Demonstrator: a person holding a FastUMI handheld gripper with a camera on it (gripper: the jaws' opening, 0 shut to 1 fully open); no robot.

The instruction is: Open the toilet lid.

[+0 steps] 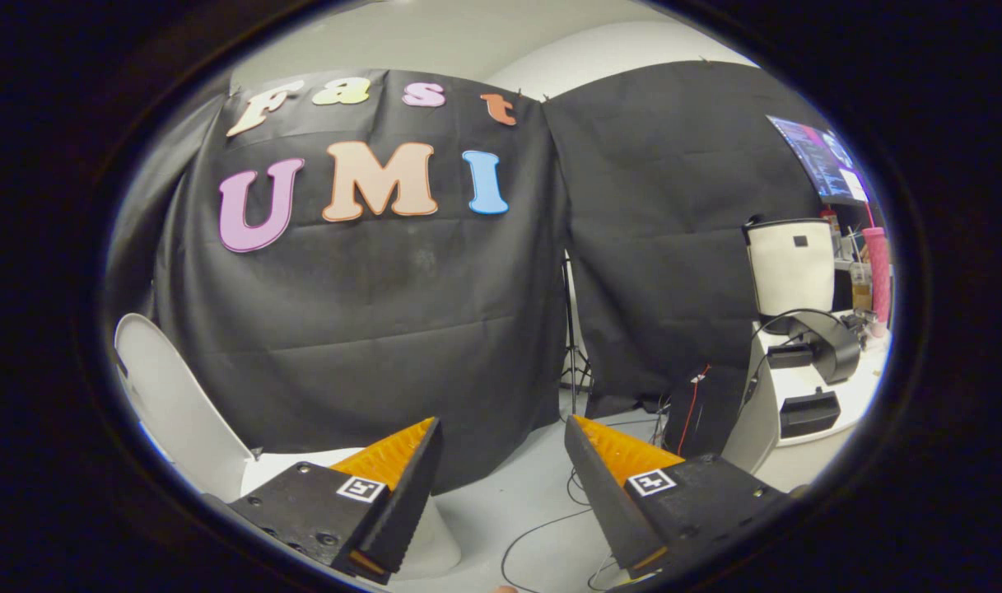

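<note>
The white toilet lid (171, 403) stands raised and upright, off to the left of my fingers, leaning back toward the black cloth wall. Part of the white toilet body (291, 468) shows behind my left finger (393, 478). My gripper (502, 432) is open, with a wide gap between its two fingers and nothing in it. It hangs in the air to the right of the toilet, apart from the lid, pointing at the cloth wall.
A white table (805, 395) at the right carries a white bag (791, 265), black devices, a pink bottle and a screen above. Cables (542, 535) run across the pale floor ahead of the fingers. A tripod leg (572, 346) stands by the cloth seam.
</note>
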